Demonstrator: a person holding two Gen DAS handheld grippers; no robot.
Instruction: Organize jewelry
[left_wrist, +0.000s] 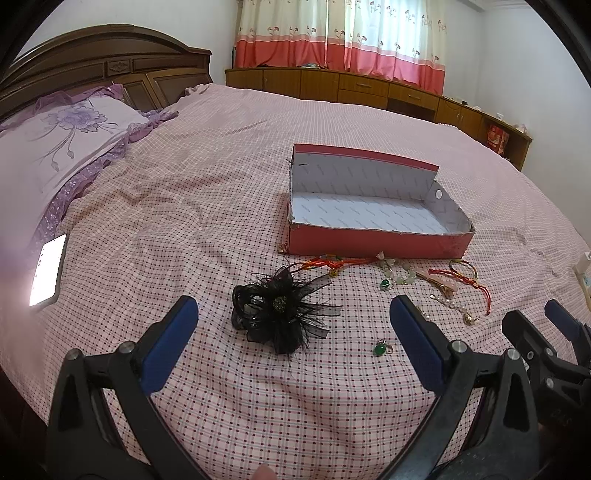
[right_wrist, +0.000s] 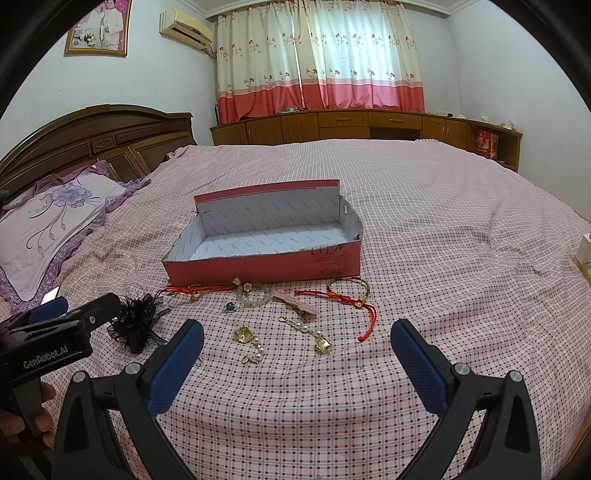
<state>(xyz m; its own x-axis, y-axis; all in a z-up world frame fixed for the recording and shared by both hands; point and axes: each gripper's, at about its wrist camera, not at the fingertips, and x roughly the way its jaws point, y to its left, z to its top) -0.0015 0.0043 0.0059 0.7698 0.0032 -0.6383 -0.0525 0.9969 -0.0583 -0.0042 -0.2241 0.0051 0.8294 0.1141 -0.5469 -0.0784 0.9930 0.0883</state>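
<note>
Both your claws, left claw (left_wrist: 293, 326) and right claw (right_wrist: 297, 345), released, nothing held. Jewelry, pearl earrings (right_wrist: 288, 338) included, strewn at 6 o'clock of red box (right_wrist: 258, 264), presumably staged for loading.

Checked bed (right_wrist: 443, 229): red box (right_wrist: 266, 264), jewelry pieces, black hair flower (left_wrist: 280, 310), phone (left_wrist: 48, 273), pillow (left_wrist: 55, 147).

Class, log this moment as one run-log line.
left claw: open, empty | right claw: open, empty | red box: empty | jewelry: on bedspread
</note>
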